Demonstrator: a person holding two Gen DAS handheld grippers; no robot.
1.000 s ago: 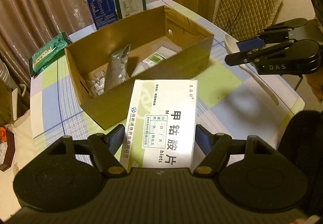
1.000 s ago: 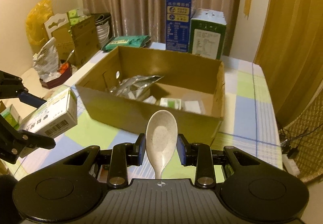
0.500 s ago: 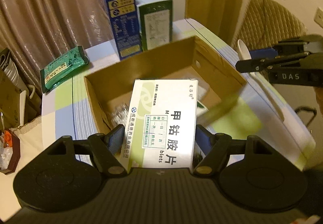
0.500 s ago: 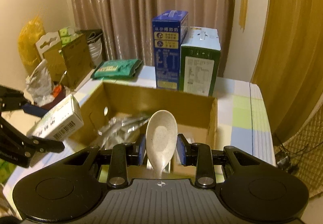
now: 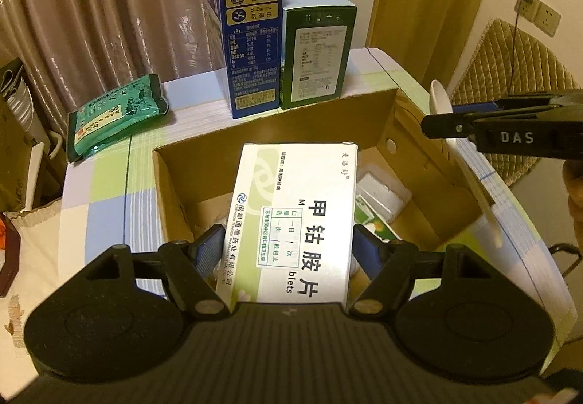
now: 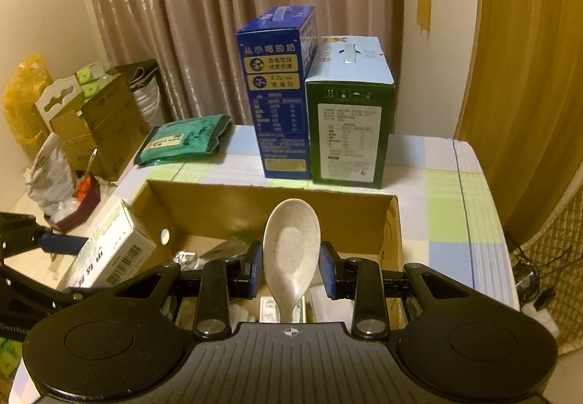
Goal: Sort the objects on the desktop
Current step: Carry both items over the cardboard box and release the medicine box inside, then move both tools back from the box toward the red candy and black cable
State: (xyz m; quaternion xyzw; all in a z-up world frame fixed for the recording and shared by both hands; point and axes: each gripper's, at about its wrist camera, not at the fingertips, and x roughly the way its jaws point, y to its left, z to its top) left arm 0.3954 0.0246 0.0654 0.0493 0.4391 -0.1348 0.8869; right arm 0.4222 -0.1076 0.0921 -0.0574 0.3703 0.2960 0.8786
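My left gripper [image 5: 289, 251] is shut on a white medicine box [image 5: 295, 218] and holds it above the open cardboard box [image 5: 277, 134]. My right gripper [image 6: 290, 269] is shut on a beige spoon [image 6: 291, 243], also held over the cardboard box [image 6: 269, 200]. In the left wrist view the right gripper [image 5: 433, 123] and the spoon [image 5: 470, 178] hang over the box's right wall. In the right wrist view the medicine box [image 6: 109, 251] shows at the box's left wall. Foil packs and small white boxes lie inside.
A blue milk carton [image 6: 277, 94] and a green carton [image 6: 349, 116] stand behind the cardboard box. A green packet [image 6: 182, 141] lies at the back left. A checked cloth [image 6: 448, 211] covers the table. Bags and boxes [image 6: 91, 120] stand off the table's left.
Both grippers have moved forward and over the cardboard box, carrying the medicine box and the spoon. The box interior now lies right below them.
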